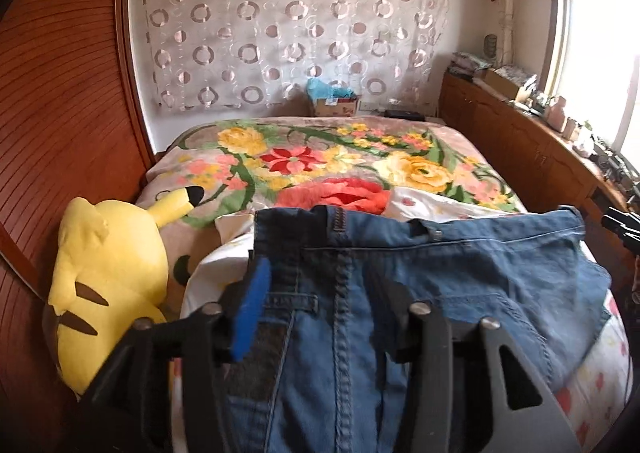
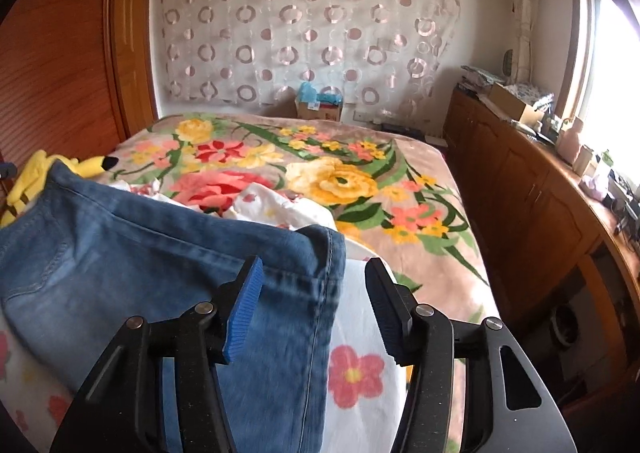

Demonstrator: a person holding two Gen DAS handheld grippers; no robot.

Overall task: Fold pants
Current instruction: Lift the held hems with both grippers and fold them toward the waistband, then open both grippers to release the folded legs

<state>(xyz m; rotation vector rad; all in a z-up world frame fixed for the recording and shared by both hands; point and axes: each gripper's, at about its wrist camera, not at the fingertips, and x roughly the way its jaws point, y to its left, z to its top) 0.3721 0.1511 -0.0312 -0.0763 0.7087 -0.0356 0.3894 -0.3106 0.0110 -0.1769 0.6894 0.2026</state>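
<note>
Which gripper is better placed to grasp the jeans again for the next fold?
Probably the right gripper: its open jaws straddle the jeans' corner edge. The left gripper, also open, sits over the middle of the denim.

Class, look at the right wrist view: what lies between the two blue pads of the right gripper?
In the right wrist view, the right gripper stands open; between its pads lie the jeans' edge and white flowered bedding. The pads do not press the denim.

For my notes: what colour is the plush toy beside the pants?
Yellow plush toy, clearest in the left wrist view.
</note>
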